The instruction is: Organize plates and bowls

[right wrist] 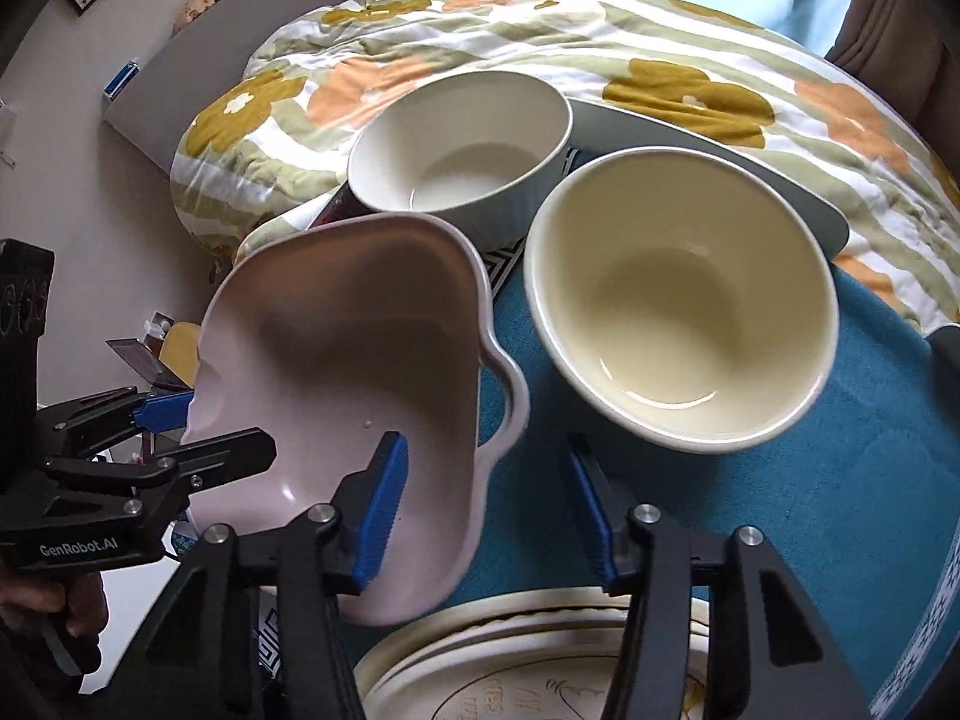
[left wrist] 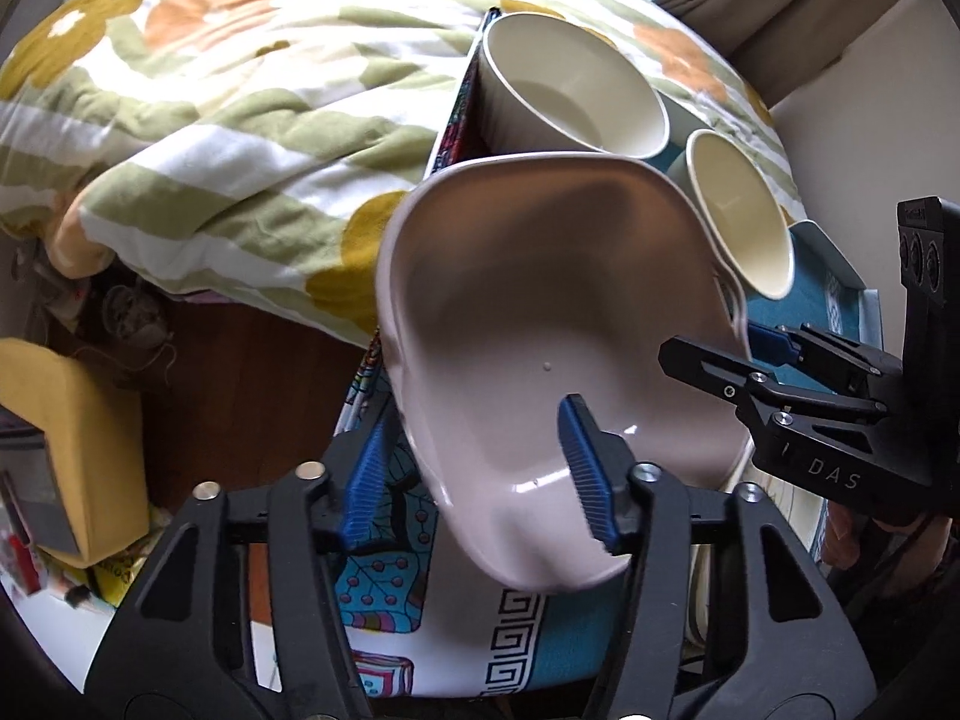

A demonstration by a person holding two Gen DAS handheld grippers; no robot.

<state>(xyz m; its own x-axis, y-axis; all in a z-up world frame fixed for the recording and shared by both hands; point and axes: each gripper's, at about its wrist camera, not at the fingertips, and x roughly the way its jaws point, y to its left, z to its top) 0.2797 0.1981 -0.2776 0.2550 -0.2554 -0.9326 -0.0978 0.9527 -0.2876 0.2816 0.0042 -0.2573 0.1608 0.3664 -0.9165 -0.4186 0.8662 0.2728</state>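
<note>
The pink dish [left wrist: 540,324] sits tilted at the left edge of the table [right wrist: 810,510], just beside the cream bowl [right wrist: 678,300] and in front of the white bowl [right wrist: 462,138], its near end over the stack of plates [right wrist: 510,660]; the left tongs [left wrist: 474,480] straddle its near rim half open, one pad inside the dish and the outer pad [left wrist: 366,480] standing clear of the wall; the right tongs [right wrist: 489,510] straddle the opposite rim the same way, with cloth showing between the dish and the outer pad [right wrist: 591,516]; neither looks clamped yet; the wall is smooth, sloped and glossy, so a weak or uneven pinch could let it slide out; the dish might then drop off the table's left edge, or strike the cream bowl or the plates and chip
</note>
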